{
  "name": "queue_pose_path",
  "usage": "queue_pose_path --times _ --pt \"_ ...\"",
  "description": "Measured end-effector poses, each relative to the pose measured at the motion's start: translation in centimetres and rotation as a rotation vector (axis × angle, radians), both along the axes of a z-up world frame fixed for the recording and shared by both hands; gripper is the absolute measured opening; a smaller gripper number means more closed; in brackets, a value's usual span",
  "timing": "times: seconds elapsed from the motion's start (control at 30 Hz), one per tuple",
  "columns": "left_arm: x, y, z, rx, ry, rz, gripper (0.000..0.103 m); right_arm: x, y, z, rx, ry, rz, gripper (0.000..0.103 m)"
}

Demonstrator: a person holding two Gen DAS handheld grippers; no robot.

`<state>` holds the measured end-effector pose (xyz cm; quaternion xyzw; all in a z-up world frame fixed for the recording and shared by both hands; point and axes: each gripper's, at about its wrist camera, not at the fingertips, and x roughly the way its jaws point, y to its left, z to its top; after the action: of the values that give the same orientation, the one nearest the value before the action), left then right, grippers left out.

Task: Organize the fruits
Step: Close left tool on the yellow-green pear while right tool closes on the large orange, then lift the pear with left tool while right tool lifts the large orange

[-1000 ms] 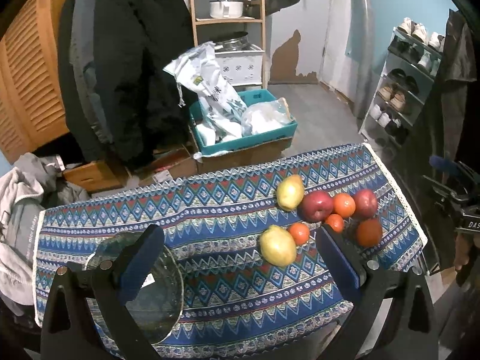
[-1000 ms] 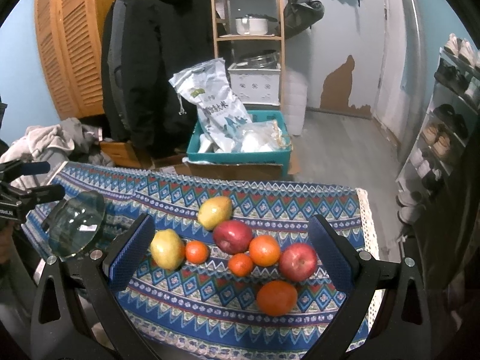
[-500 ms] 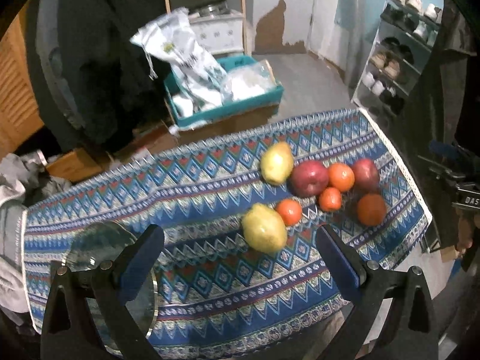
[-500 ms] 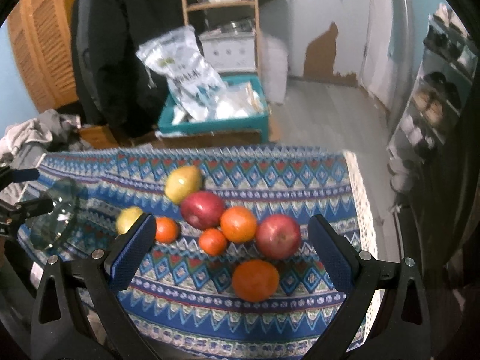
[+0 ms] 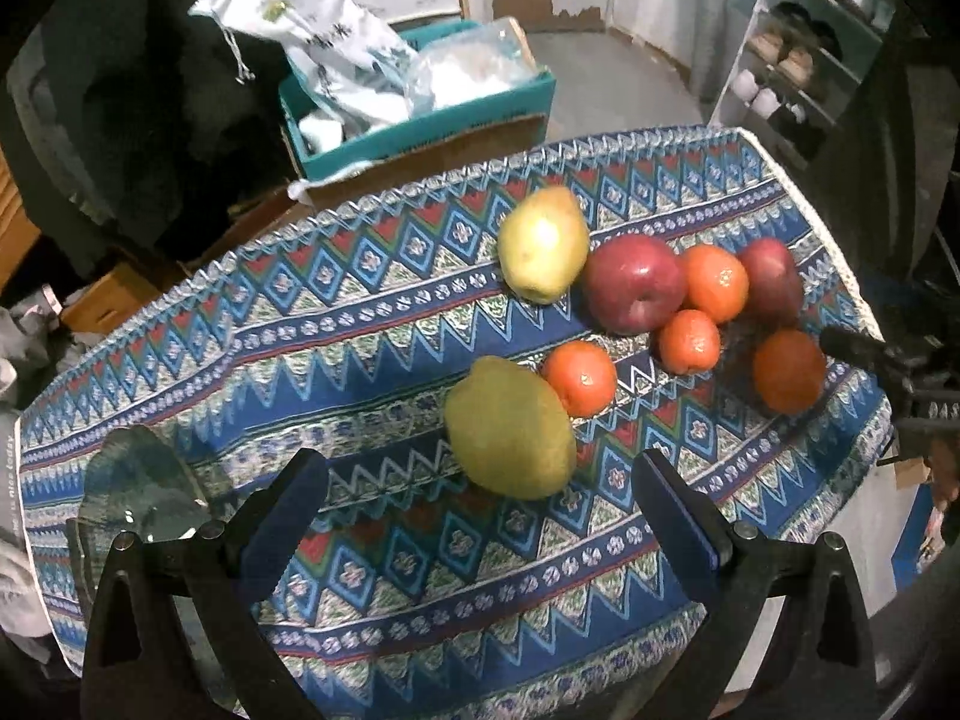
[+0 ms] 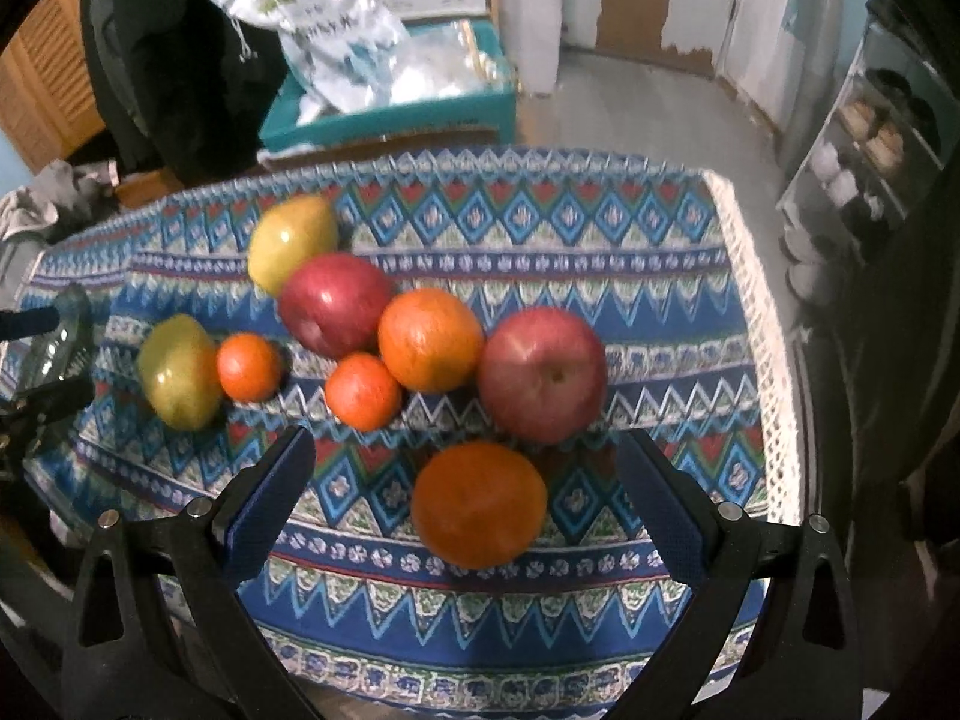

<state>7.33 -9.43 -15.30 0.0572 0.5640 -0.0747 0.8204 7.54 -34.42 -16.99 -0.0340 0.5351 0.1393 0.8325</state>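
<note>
While both tongs hang wide and empty above the patterned surface (image 5: 372, 324), the left tongs (image 5: 480, 516) frame a green-yellow pear (image 5: 509, 427), its long axis slanting away toward the surface's left edge. Right tongs (image 6: 465, 498) straddle a large orange (image 6: 479, 504) near the front edge (nearest that hand). Apples, oranges and another pear cluster beyond; a glass bowl (image 5: 129, 489) waits at the left edge.
</note>
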Motion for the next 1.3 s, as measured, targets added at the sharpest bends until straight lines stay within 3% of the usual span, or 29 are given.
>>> queue_pose_path --times 0.57,0.7,0.83,1.03,1.2,1.3 --pt "3.6 -1.9 -7.2 0.030 0.120 0.005 0.102 0.8 -0.6 -6.3 -0.014 0.162 -0.002 0.090" --pt "4.0 -1.9 -8.6 0.021 0.150 0.003 0.091 1.0 -0.4 -7.3 -0.010 0.178 0.007 0.084" --pt "4.1 -1.7 -8.8 -0.056 0.149 0.007 0.089 1.4 -0.1 -7.9 0.005 0.199 0.009 0.077" --pt "4.0 -1.1 -8.1 -0.117 0.128 -0.003 0.069 1.7 0.6 -8.3 -0.006 0.190 0.023 0.071" --pt "4.1 -0.1 -8.0 -0.168 0.131 0.008 0.069 1.8 1.0 -8.5 -0.013 0.187 0.025 0.071" --pt "3.6 -0.2 -7.8 -0.159 0.124 -0.006 0.068 1.4 1.2 -8.3 -0.009 0.192 0.031 0.070"
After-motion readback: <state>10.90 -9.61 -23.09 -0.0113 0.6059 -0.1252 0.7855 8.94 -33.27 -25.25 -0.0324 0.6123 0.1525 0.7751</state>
